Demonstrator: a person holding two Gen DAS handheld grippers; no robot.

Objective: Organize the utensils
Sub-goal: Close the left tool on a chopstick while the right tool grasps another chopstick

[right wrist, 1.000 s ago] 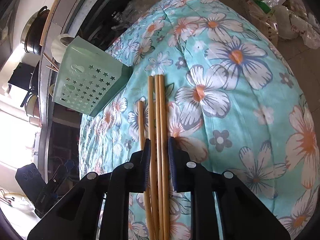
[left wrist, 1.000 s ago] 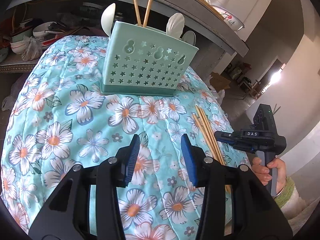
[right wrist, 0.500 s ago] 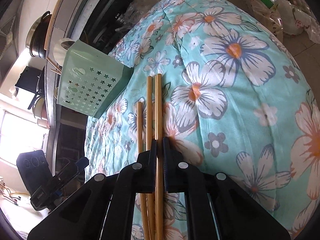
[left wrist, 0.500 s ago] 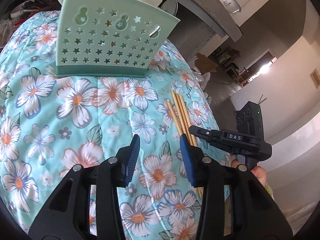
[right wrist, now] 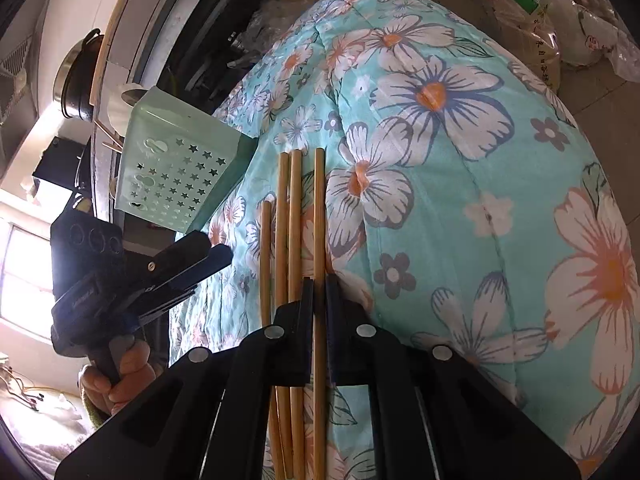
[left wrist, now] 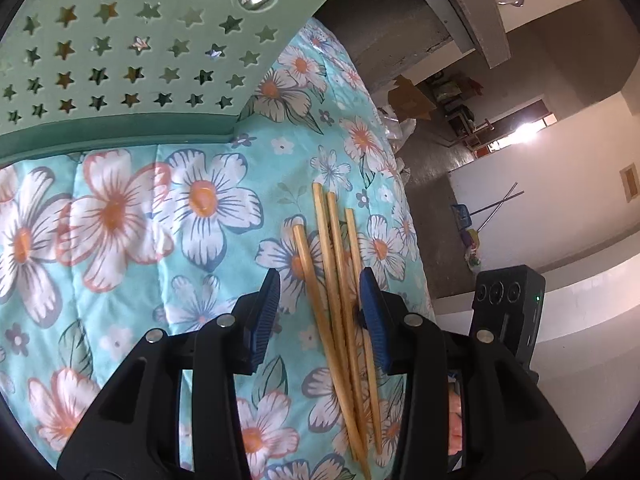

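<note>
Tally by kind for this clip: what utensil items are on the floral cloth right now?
Loose wooden chopsticks on the cloth: 4, one in the right claw
Green utensil holder: 1
Total: 5

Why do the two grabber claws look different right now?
The right gripper is pinched shut on one chopstick; the left gripper has its jaws apart and pinches nothing. The right one has singled out the end stick, while the left one only hovers over the other chopsticks. Both are black with blue pads and point down at the flowery cloth.
</note>
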